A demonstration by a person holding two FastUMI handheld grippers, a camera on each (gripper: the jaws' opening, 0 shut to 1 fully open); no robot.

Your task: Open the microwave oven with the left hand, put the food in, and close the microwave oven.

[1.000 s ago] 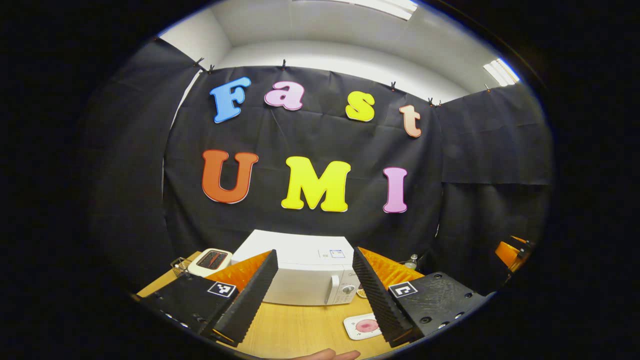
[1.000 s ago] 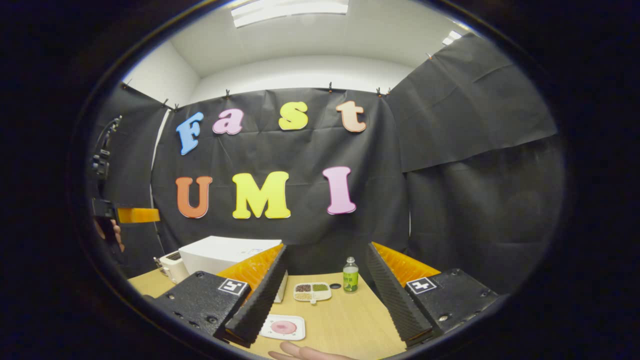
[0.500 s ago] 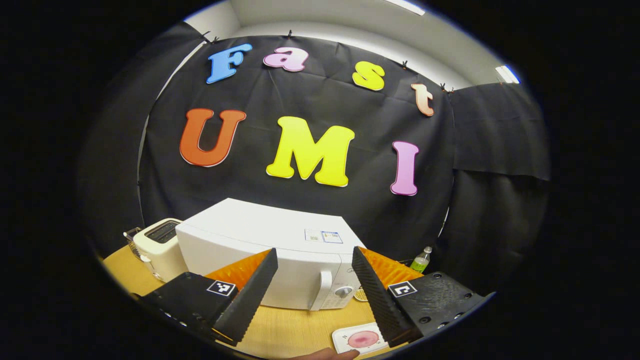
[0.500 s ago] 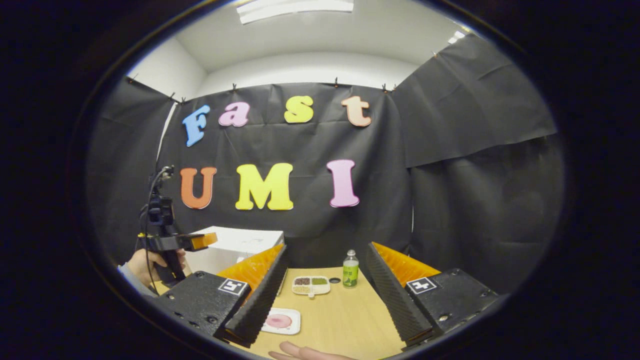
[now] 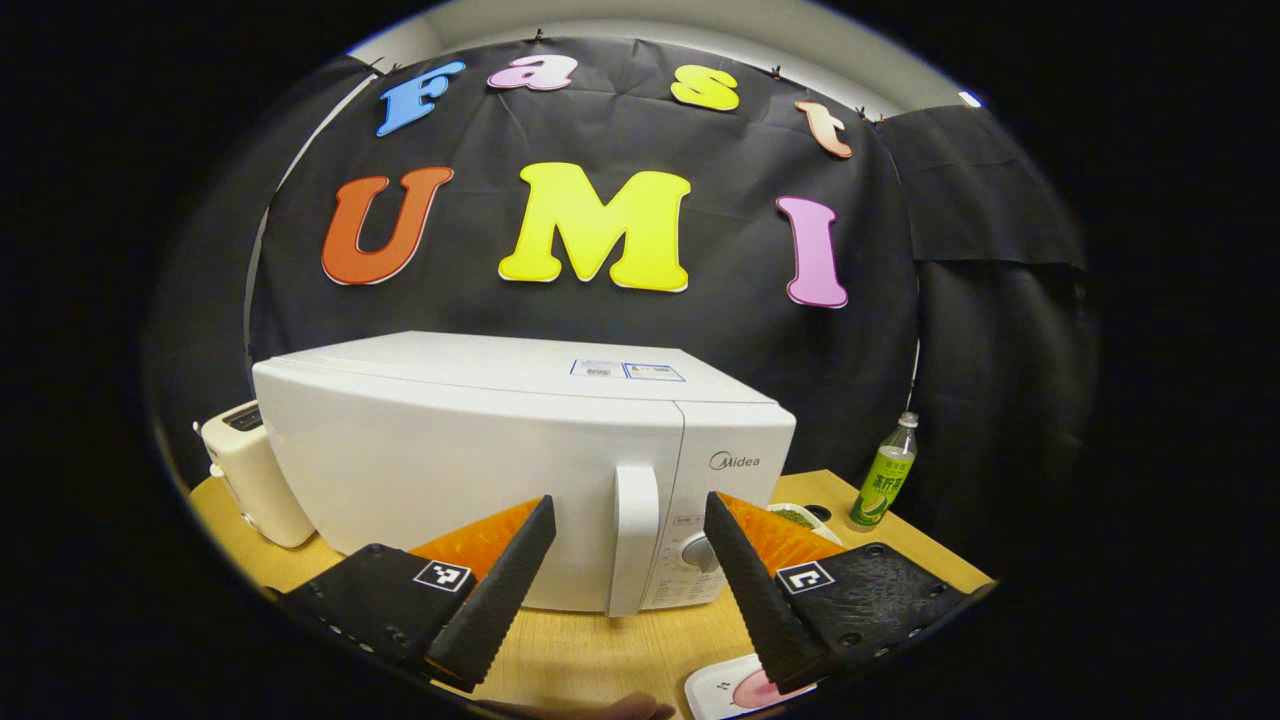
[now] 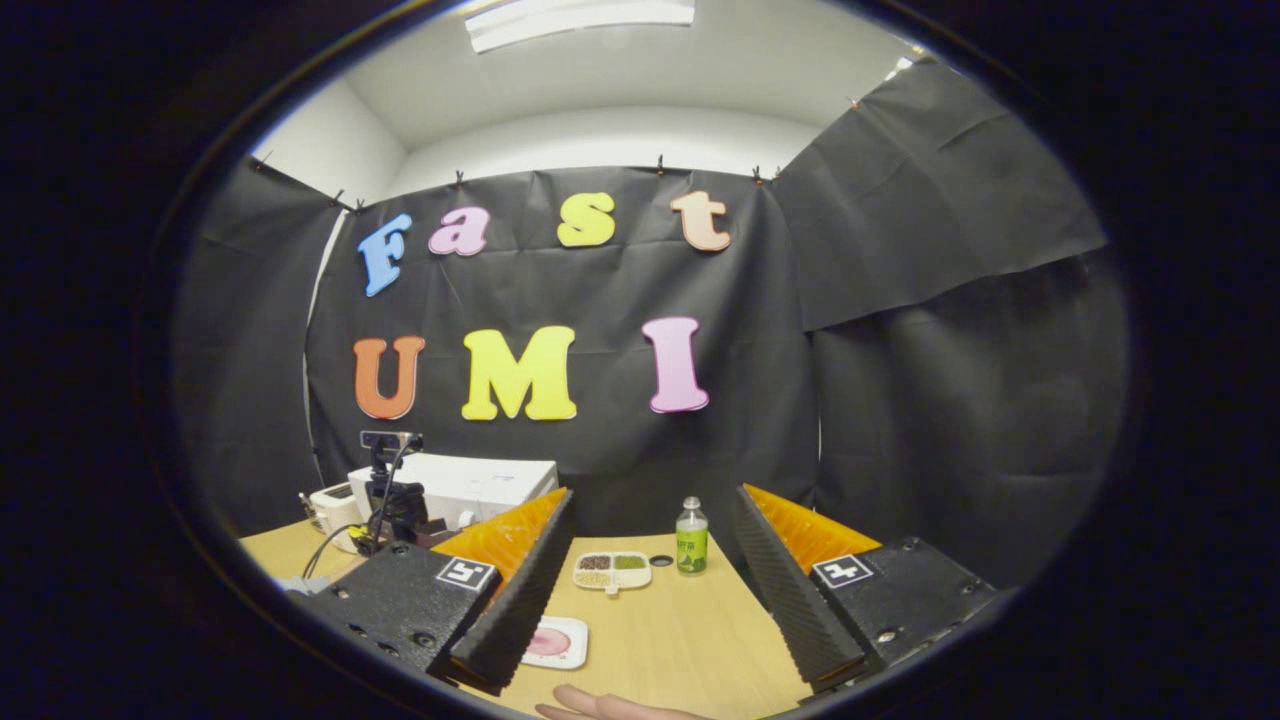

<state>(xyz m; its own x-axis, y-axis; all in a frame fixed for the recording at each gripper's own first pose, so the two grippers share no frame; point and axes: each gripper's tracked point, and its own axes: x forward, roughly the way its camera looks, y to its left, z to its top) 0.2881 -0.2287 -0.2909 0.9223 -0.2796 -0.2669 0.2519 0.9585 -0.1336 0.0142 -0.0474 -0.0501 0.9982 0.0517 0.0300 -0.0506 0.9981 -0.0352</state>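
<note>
Dead ahead at 12 o'clock the left gripper (image 5: 625, 575) is hanging with jaws wide either side of the shut microwave's (image 5: 520, 460) door handle (image 5: 633, 535), probably lining up a pull, while the food plate (image 6: 553, 642) is sitting on the worktop (image 6: 680, 640) at 6 o'clock beside the right gripper (image 6: 650, 590), jaws wide too and empty.

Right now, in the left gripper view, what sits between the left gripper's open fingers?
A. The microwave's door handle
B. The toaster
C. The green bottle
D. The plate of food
A. The left gripper is open and the white vertical door handle of the closed microwave lies in the gap between its fingers, not yet gripped.
</note>
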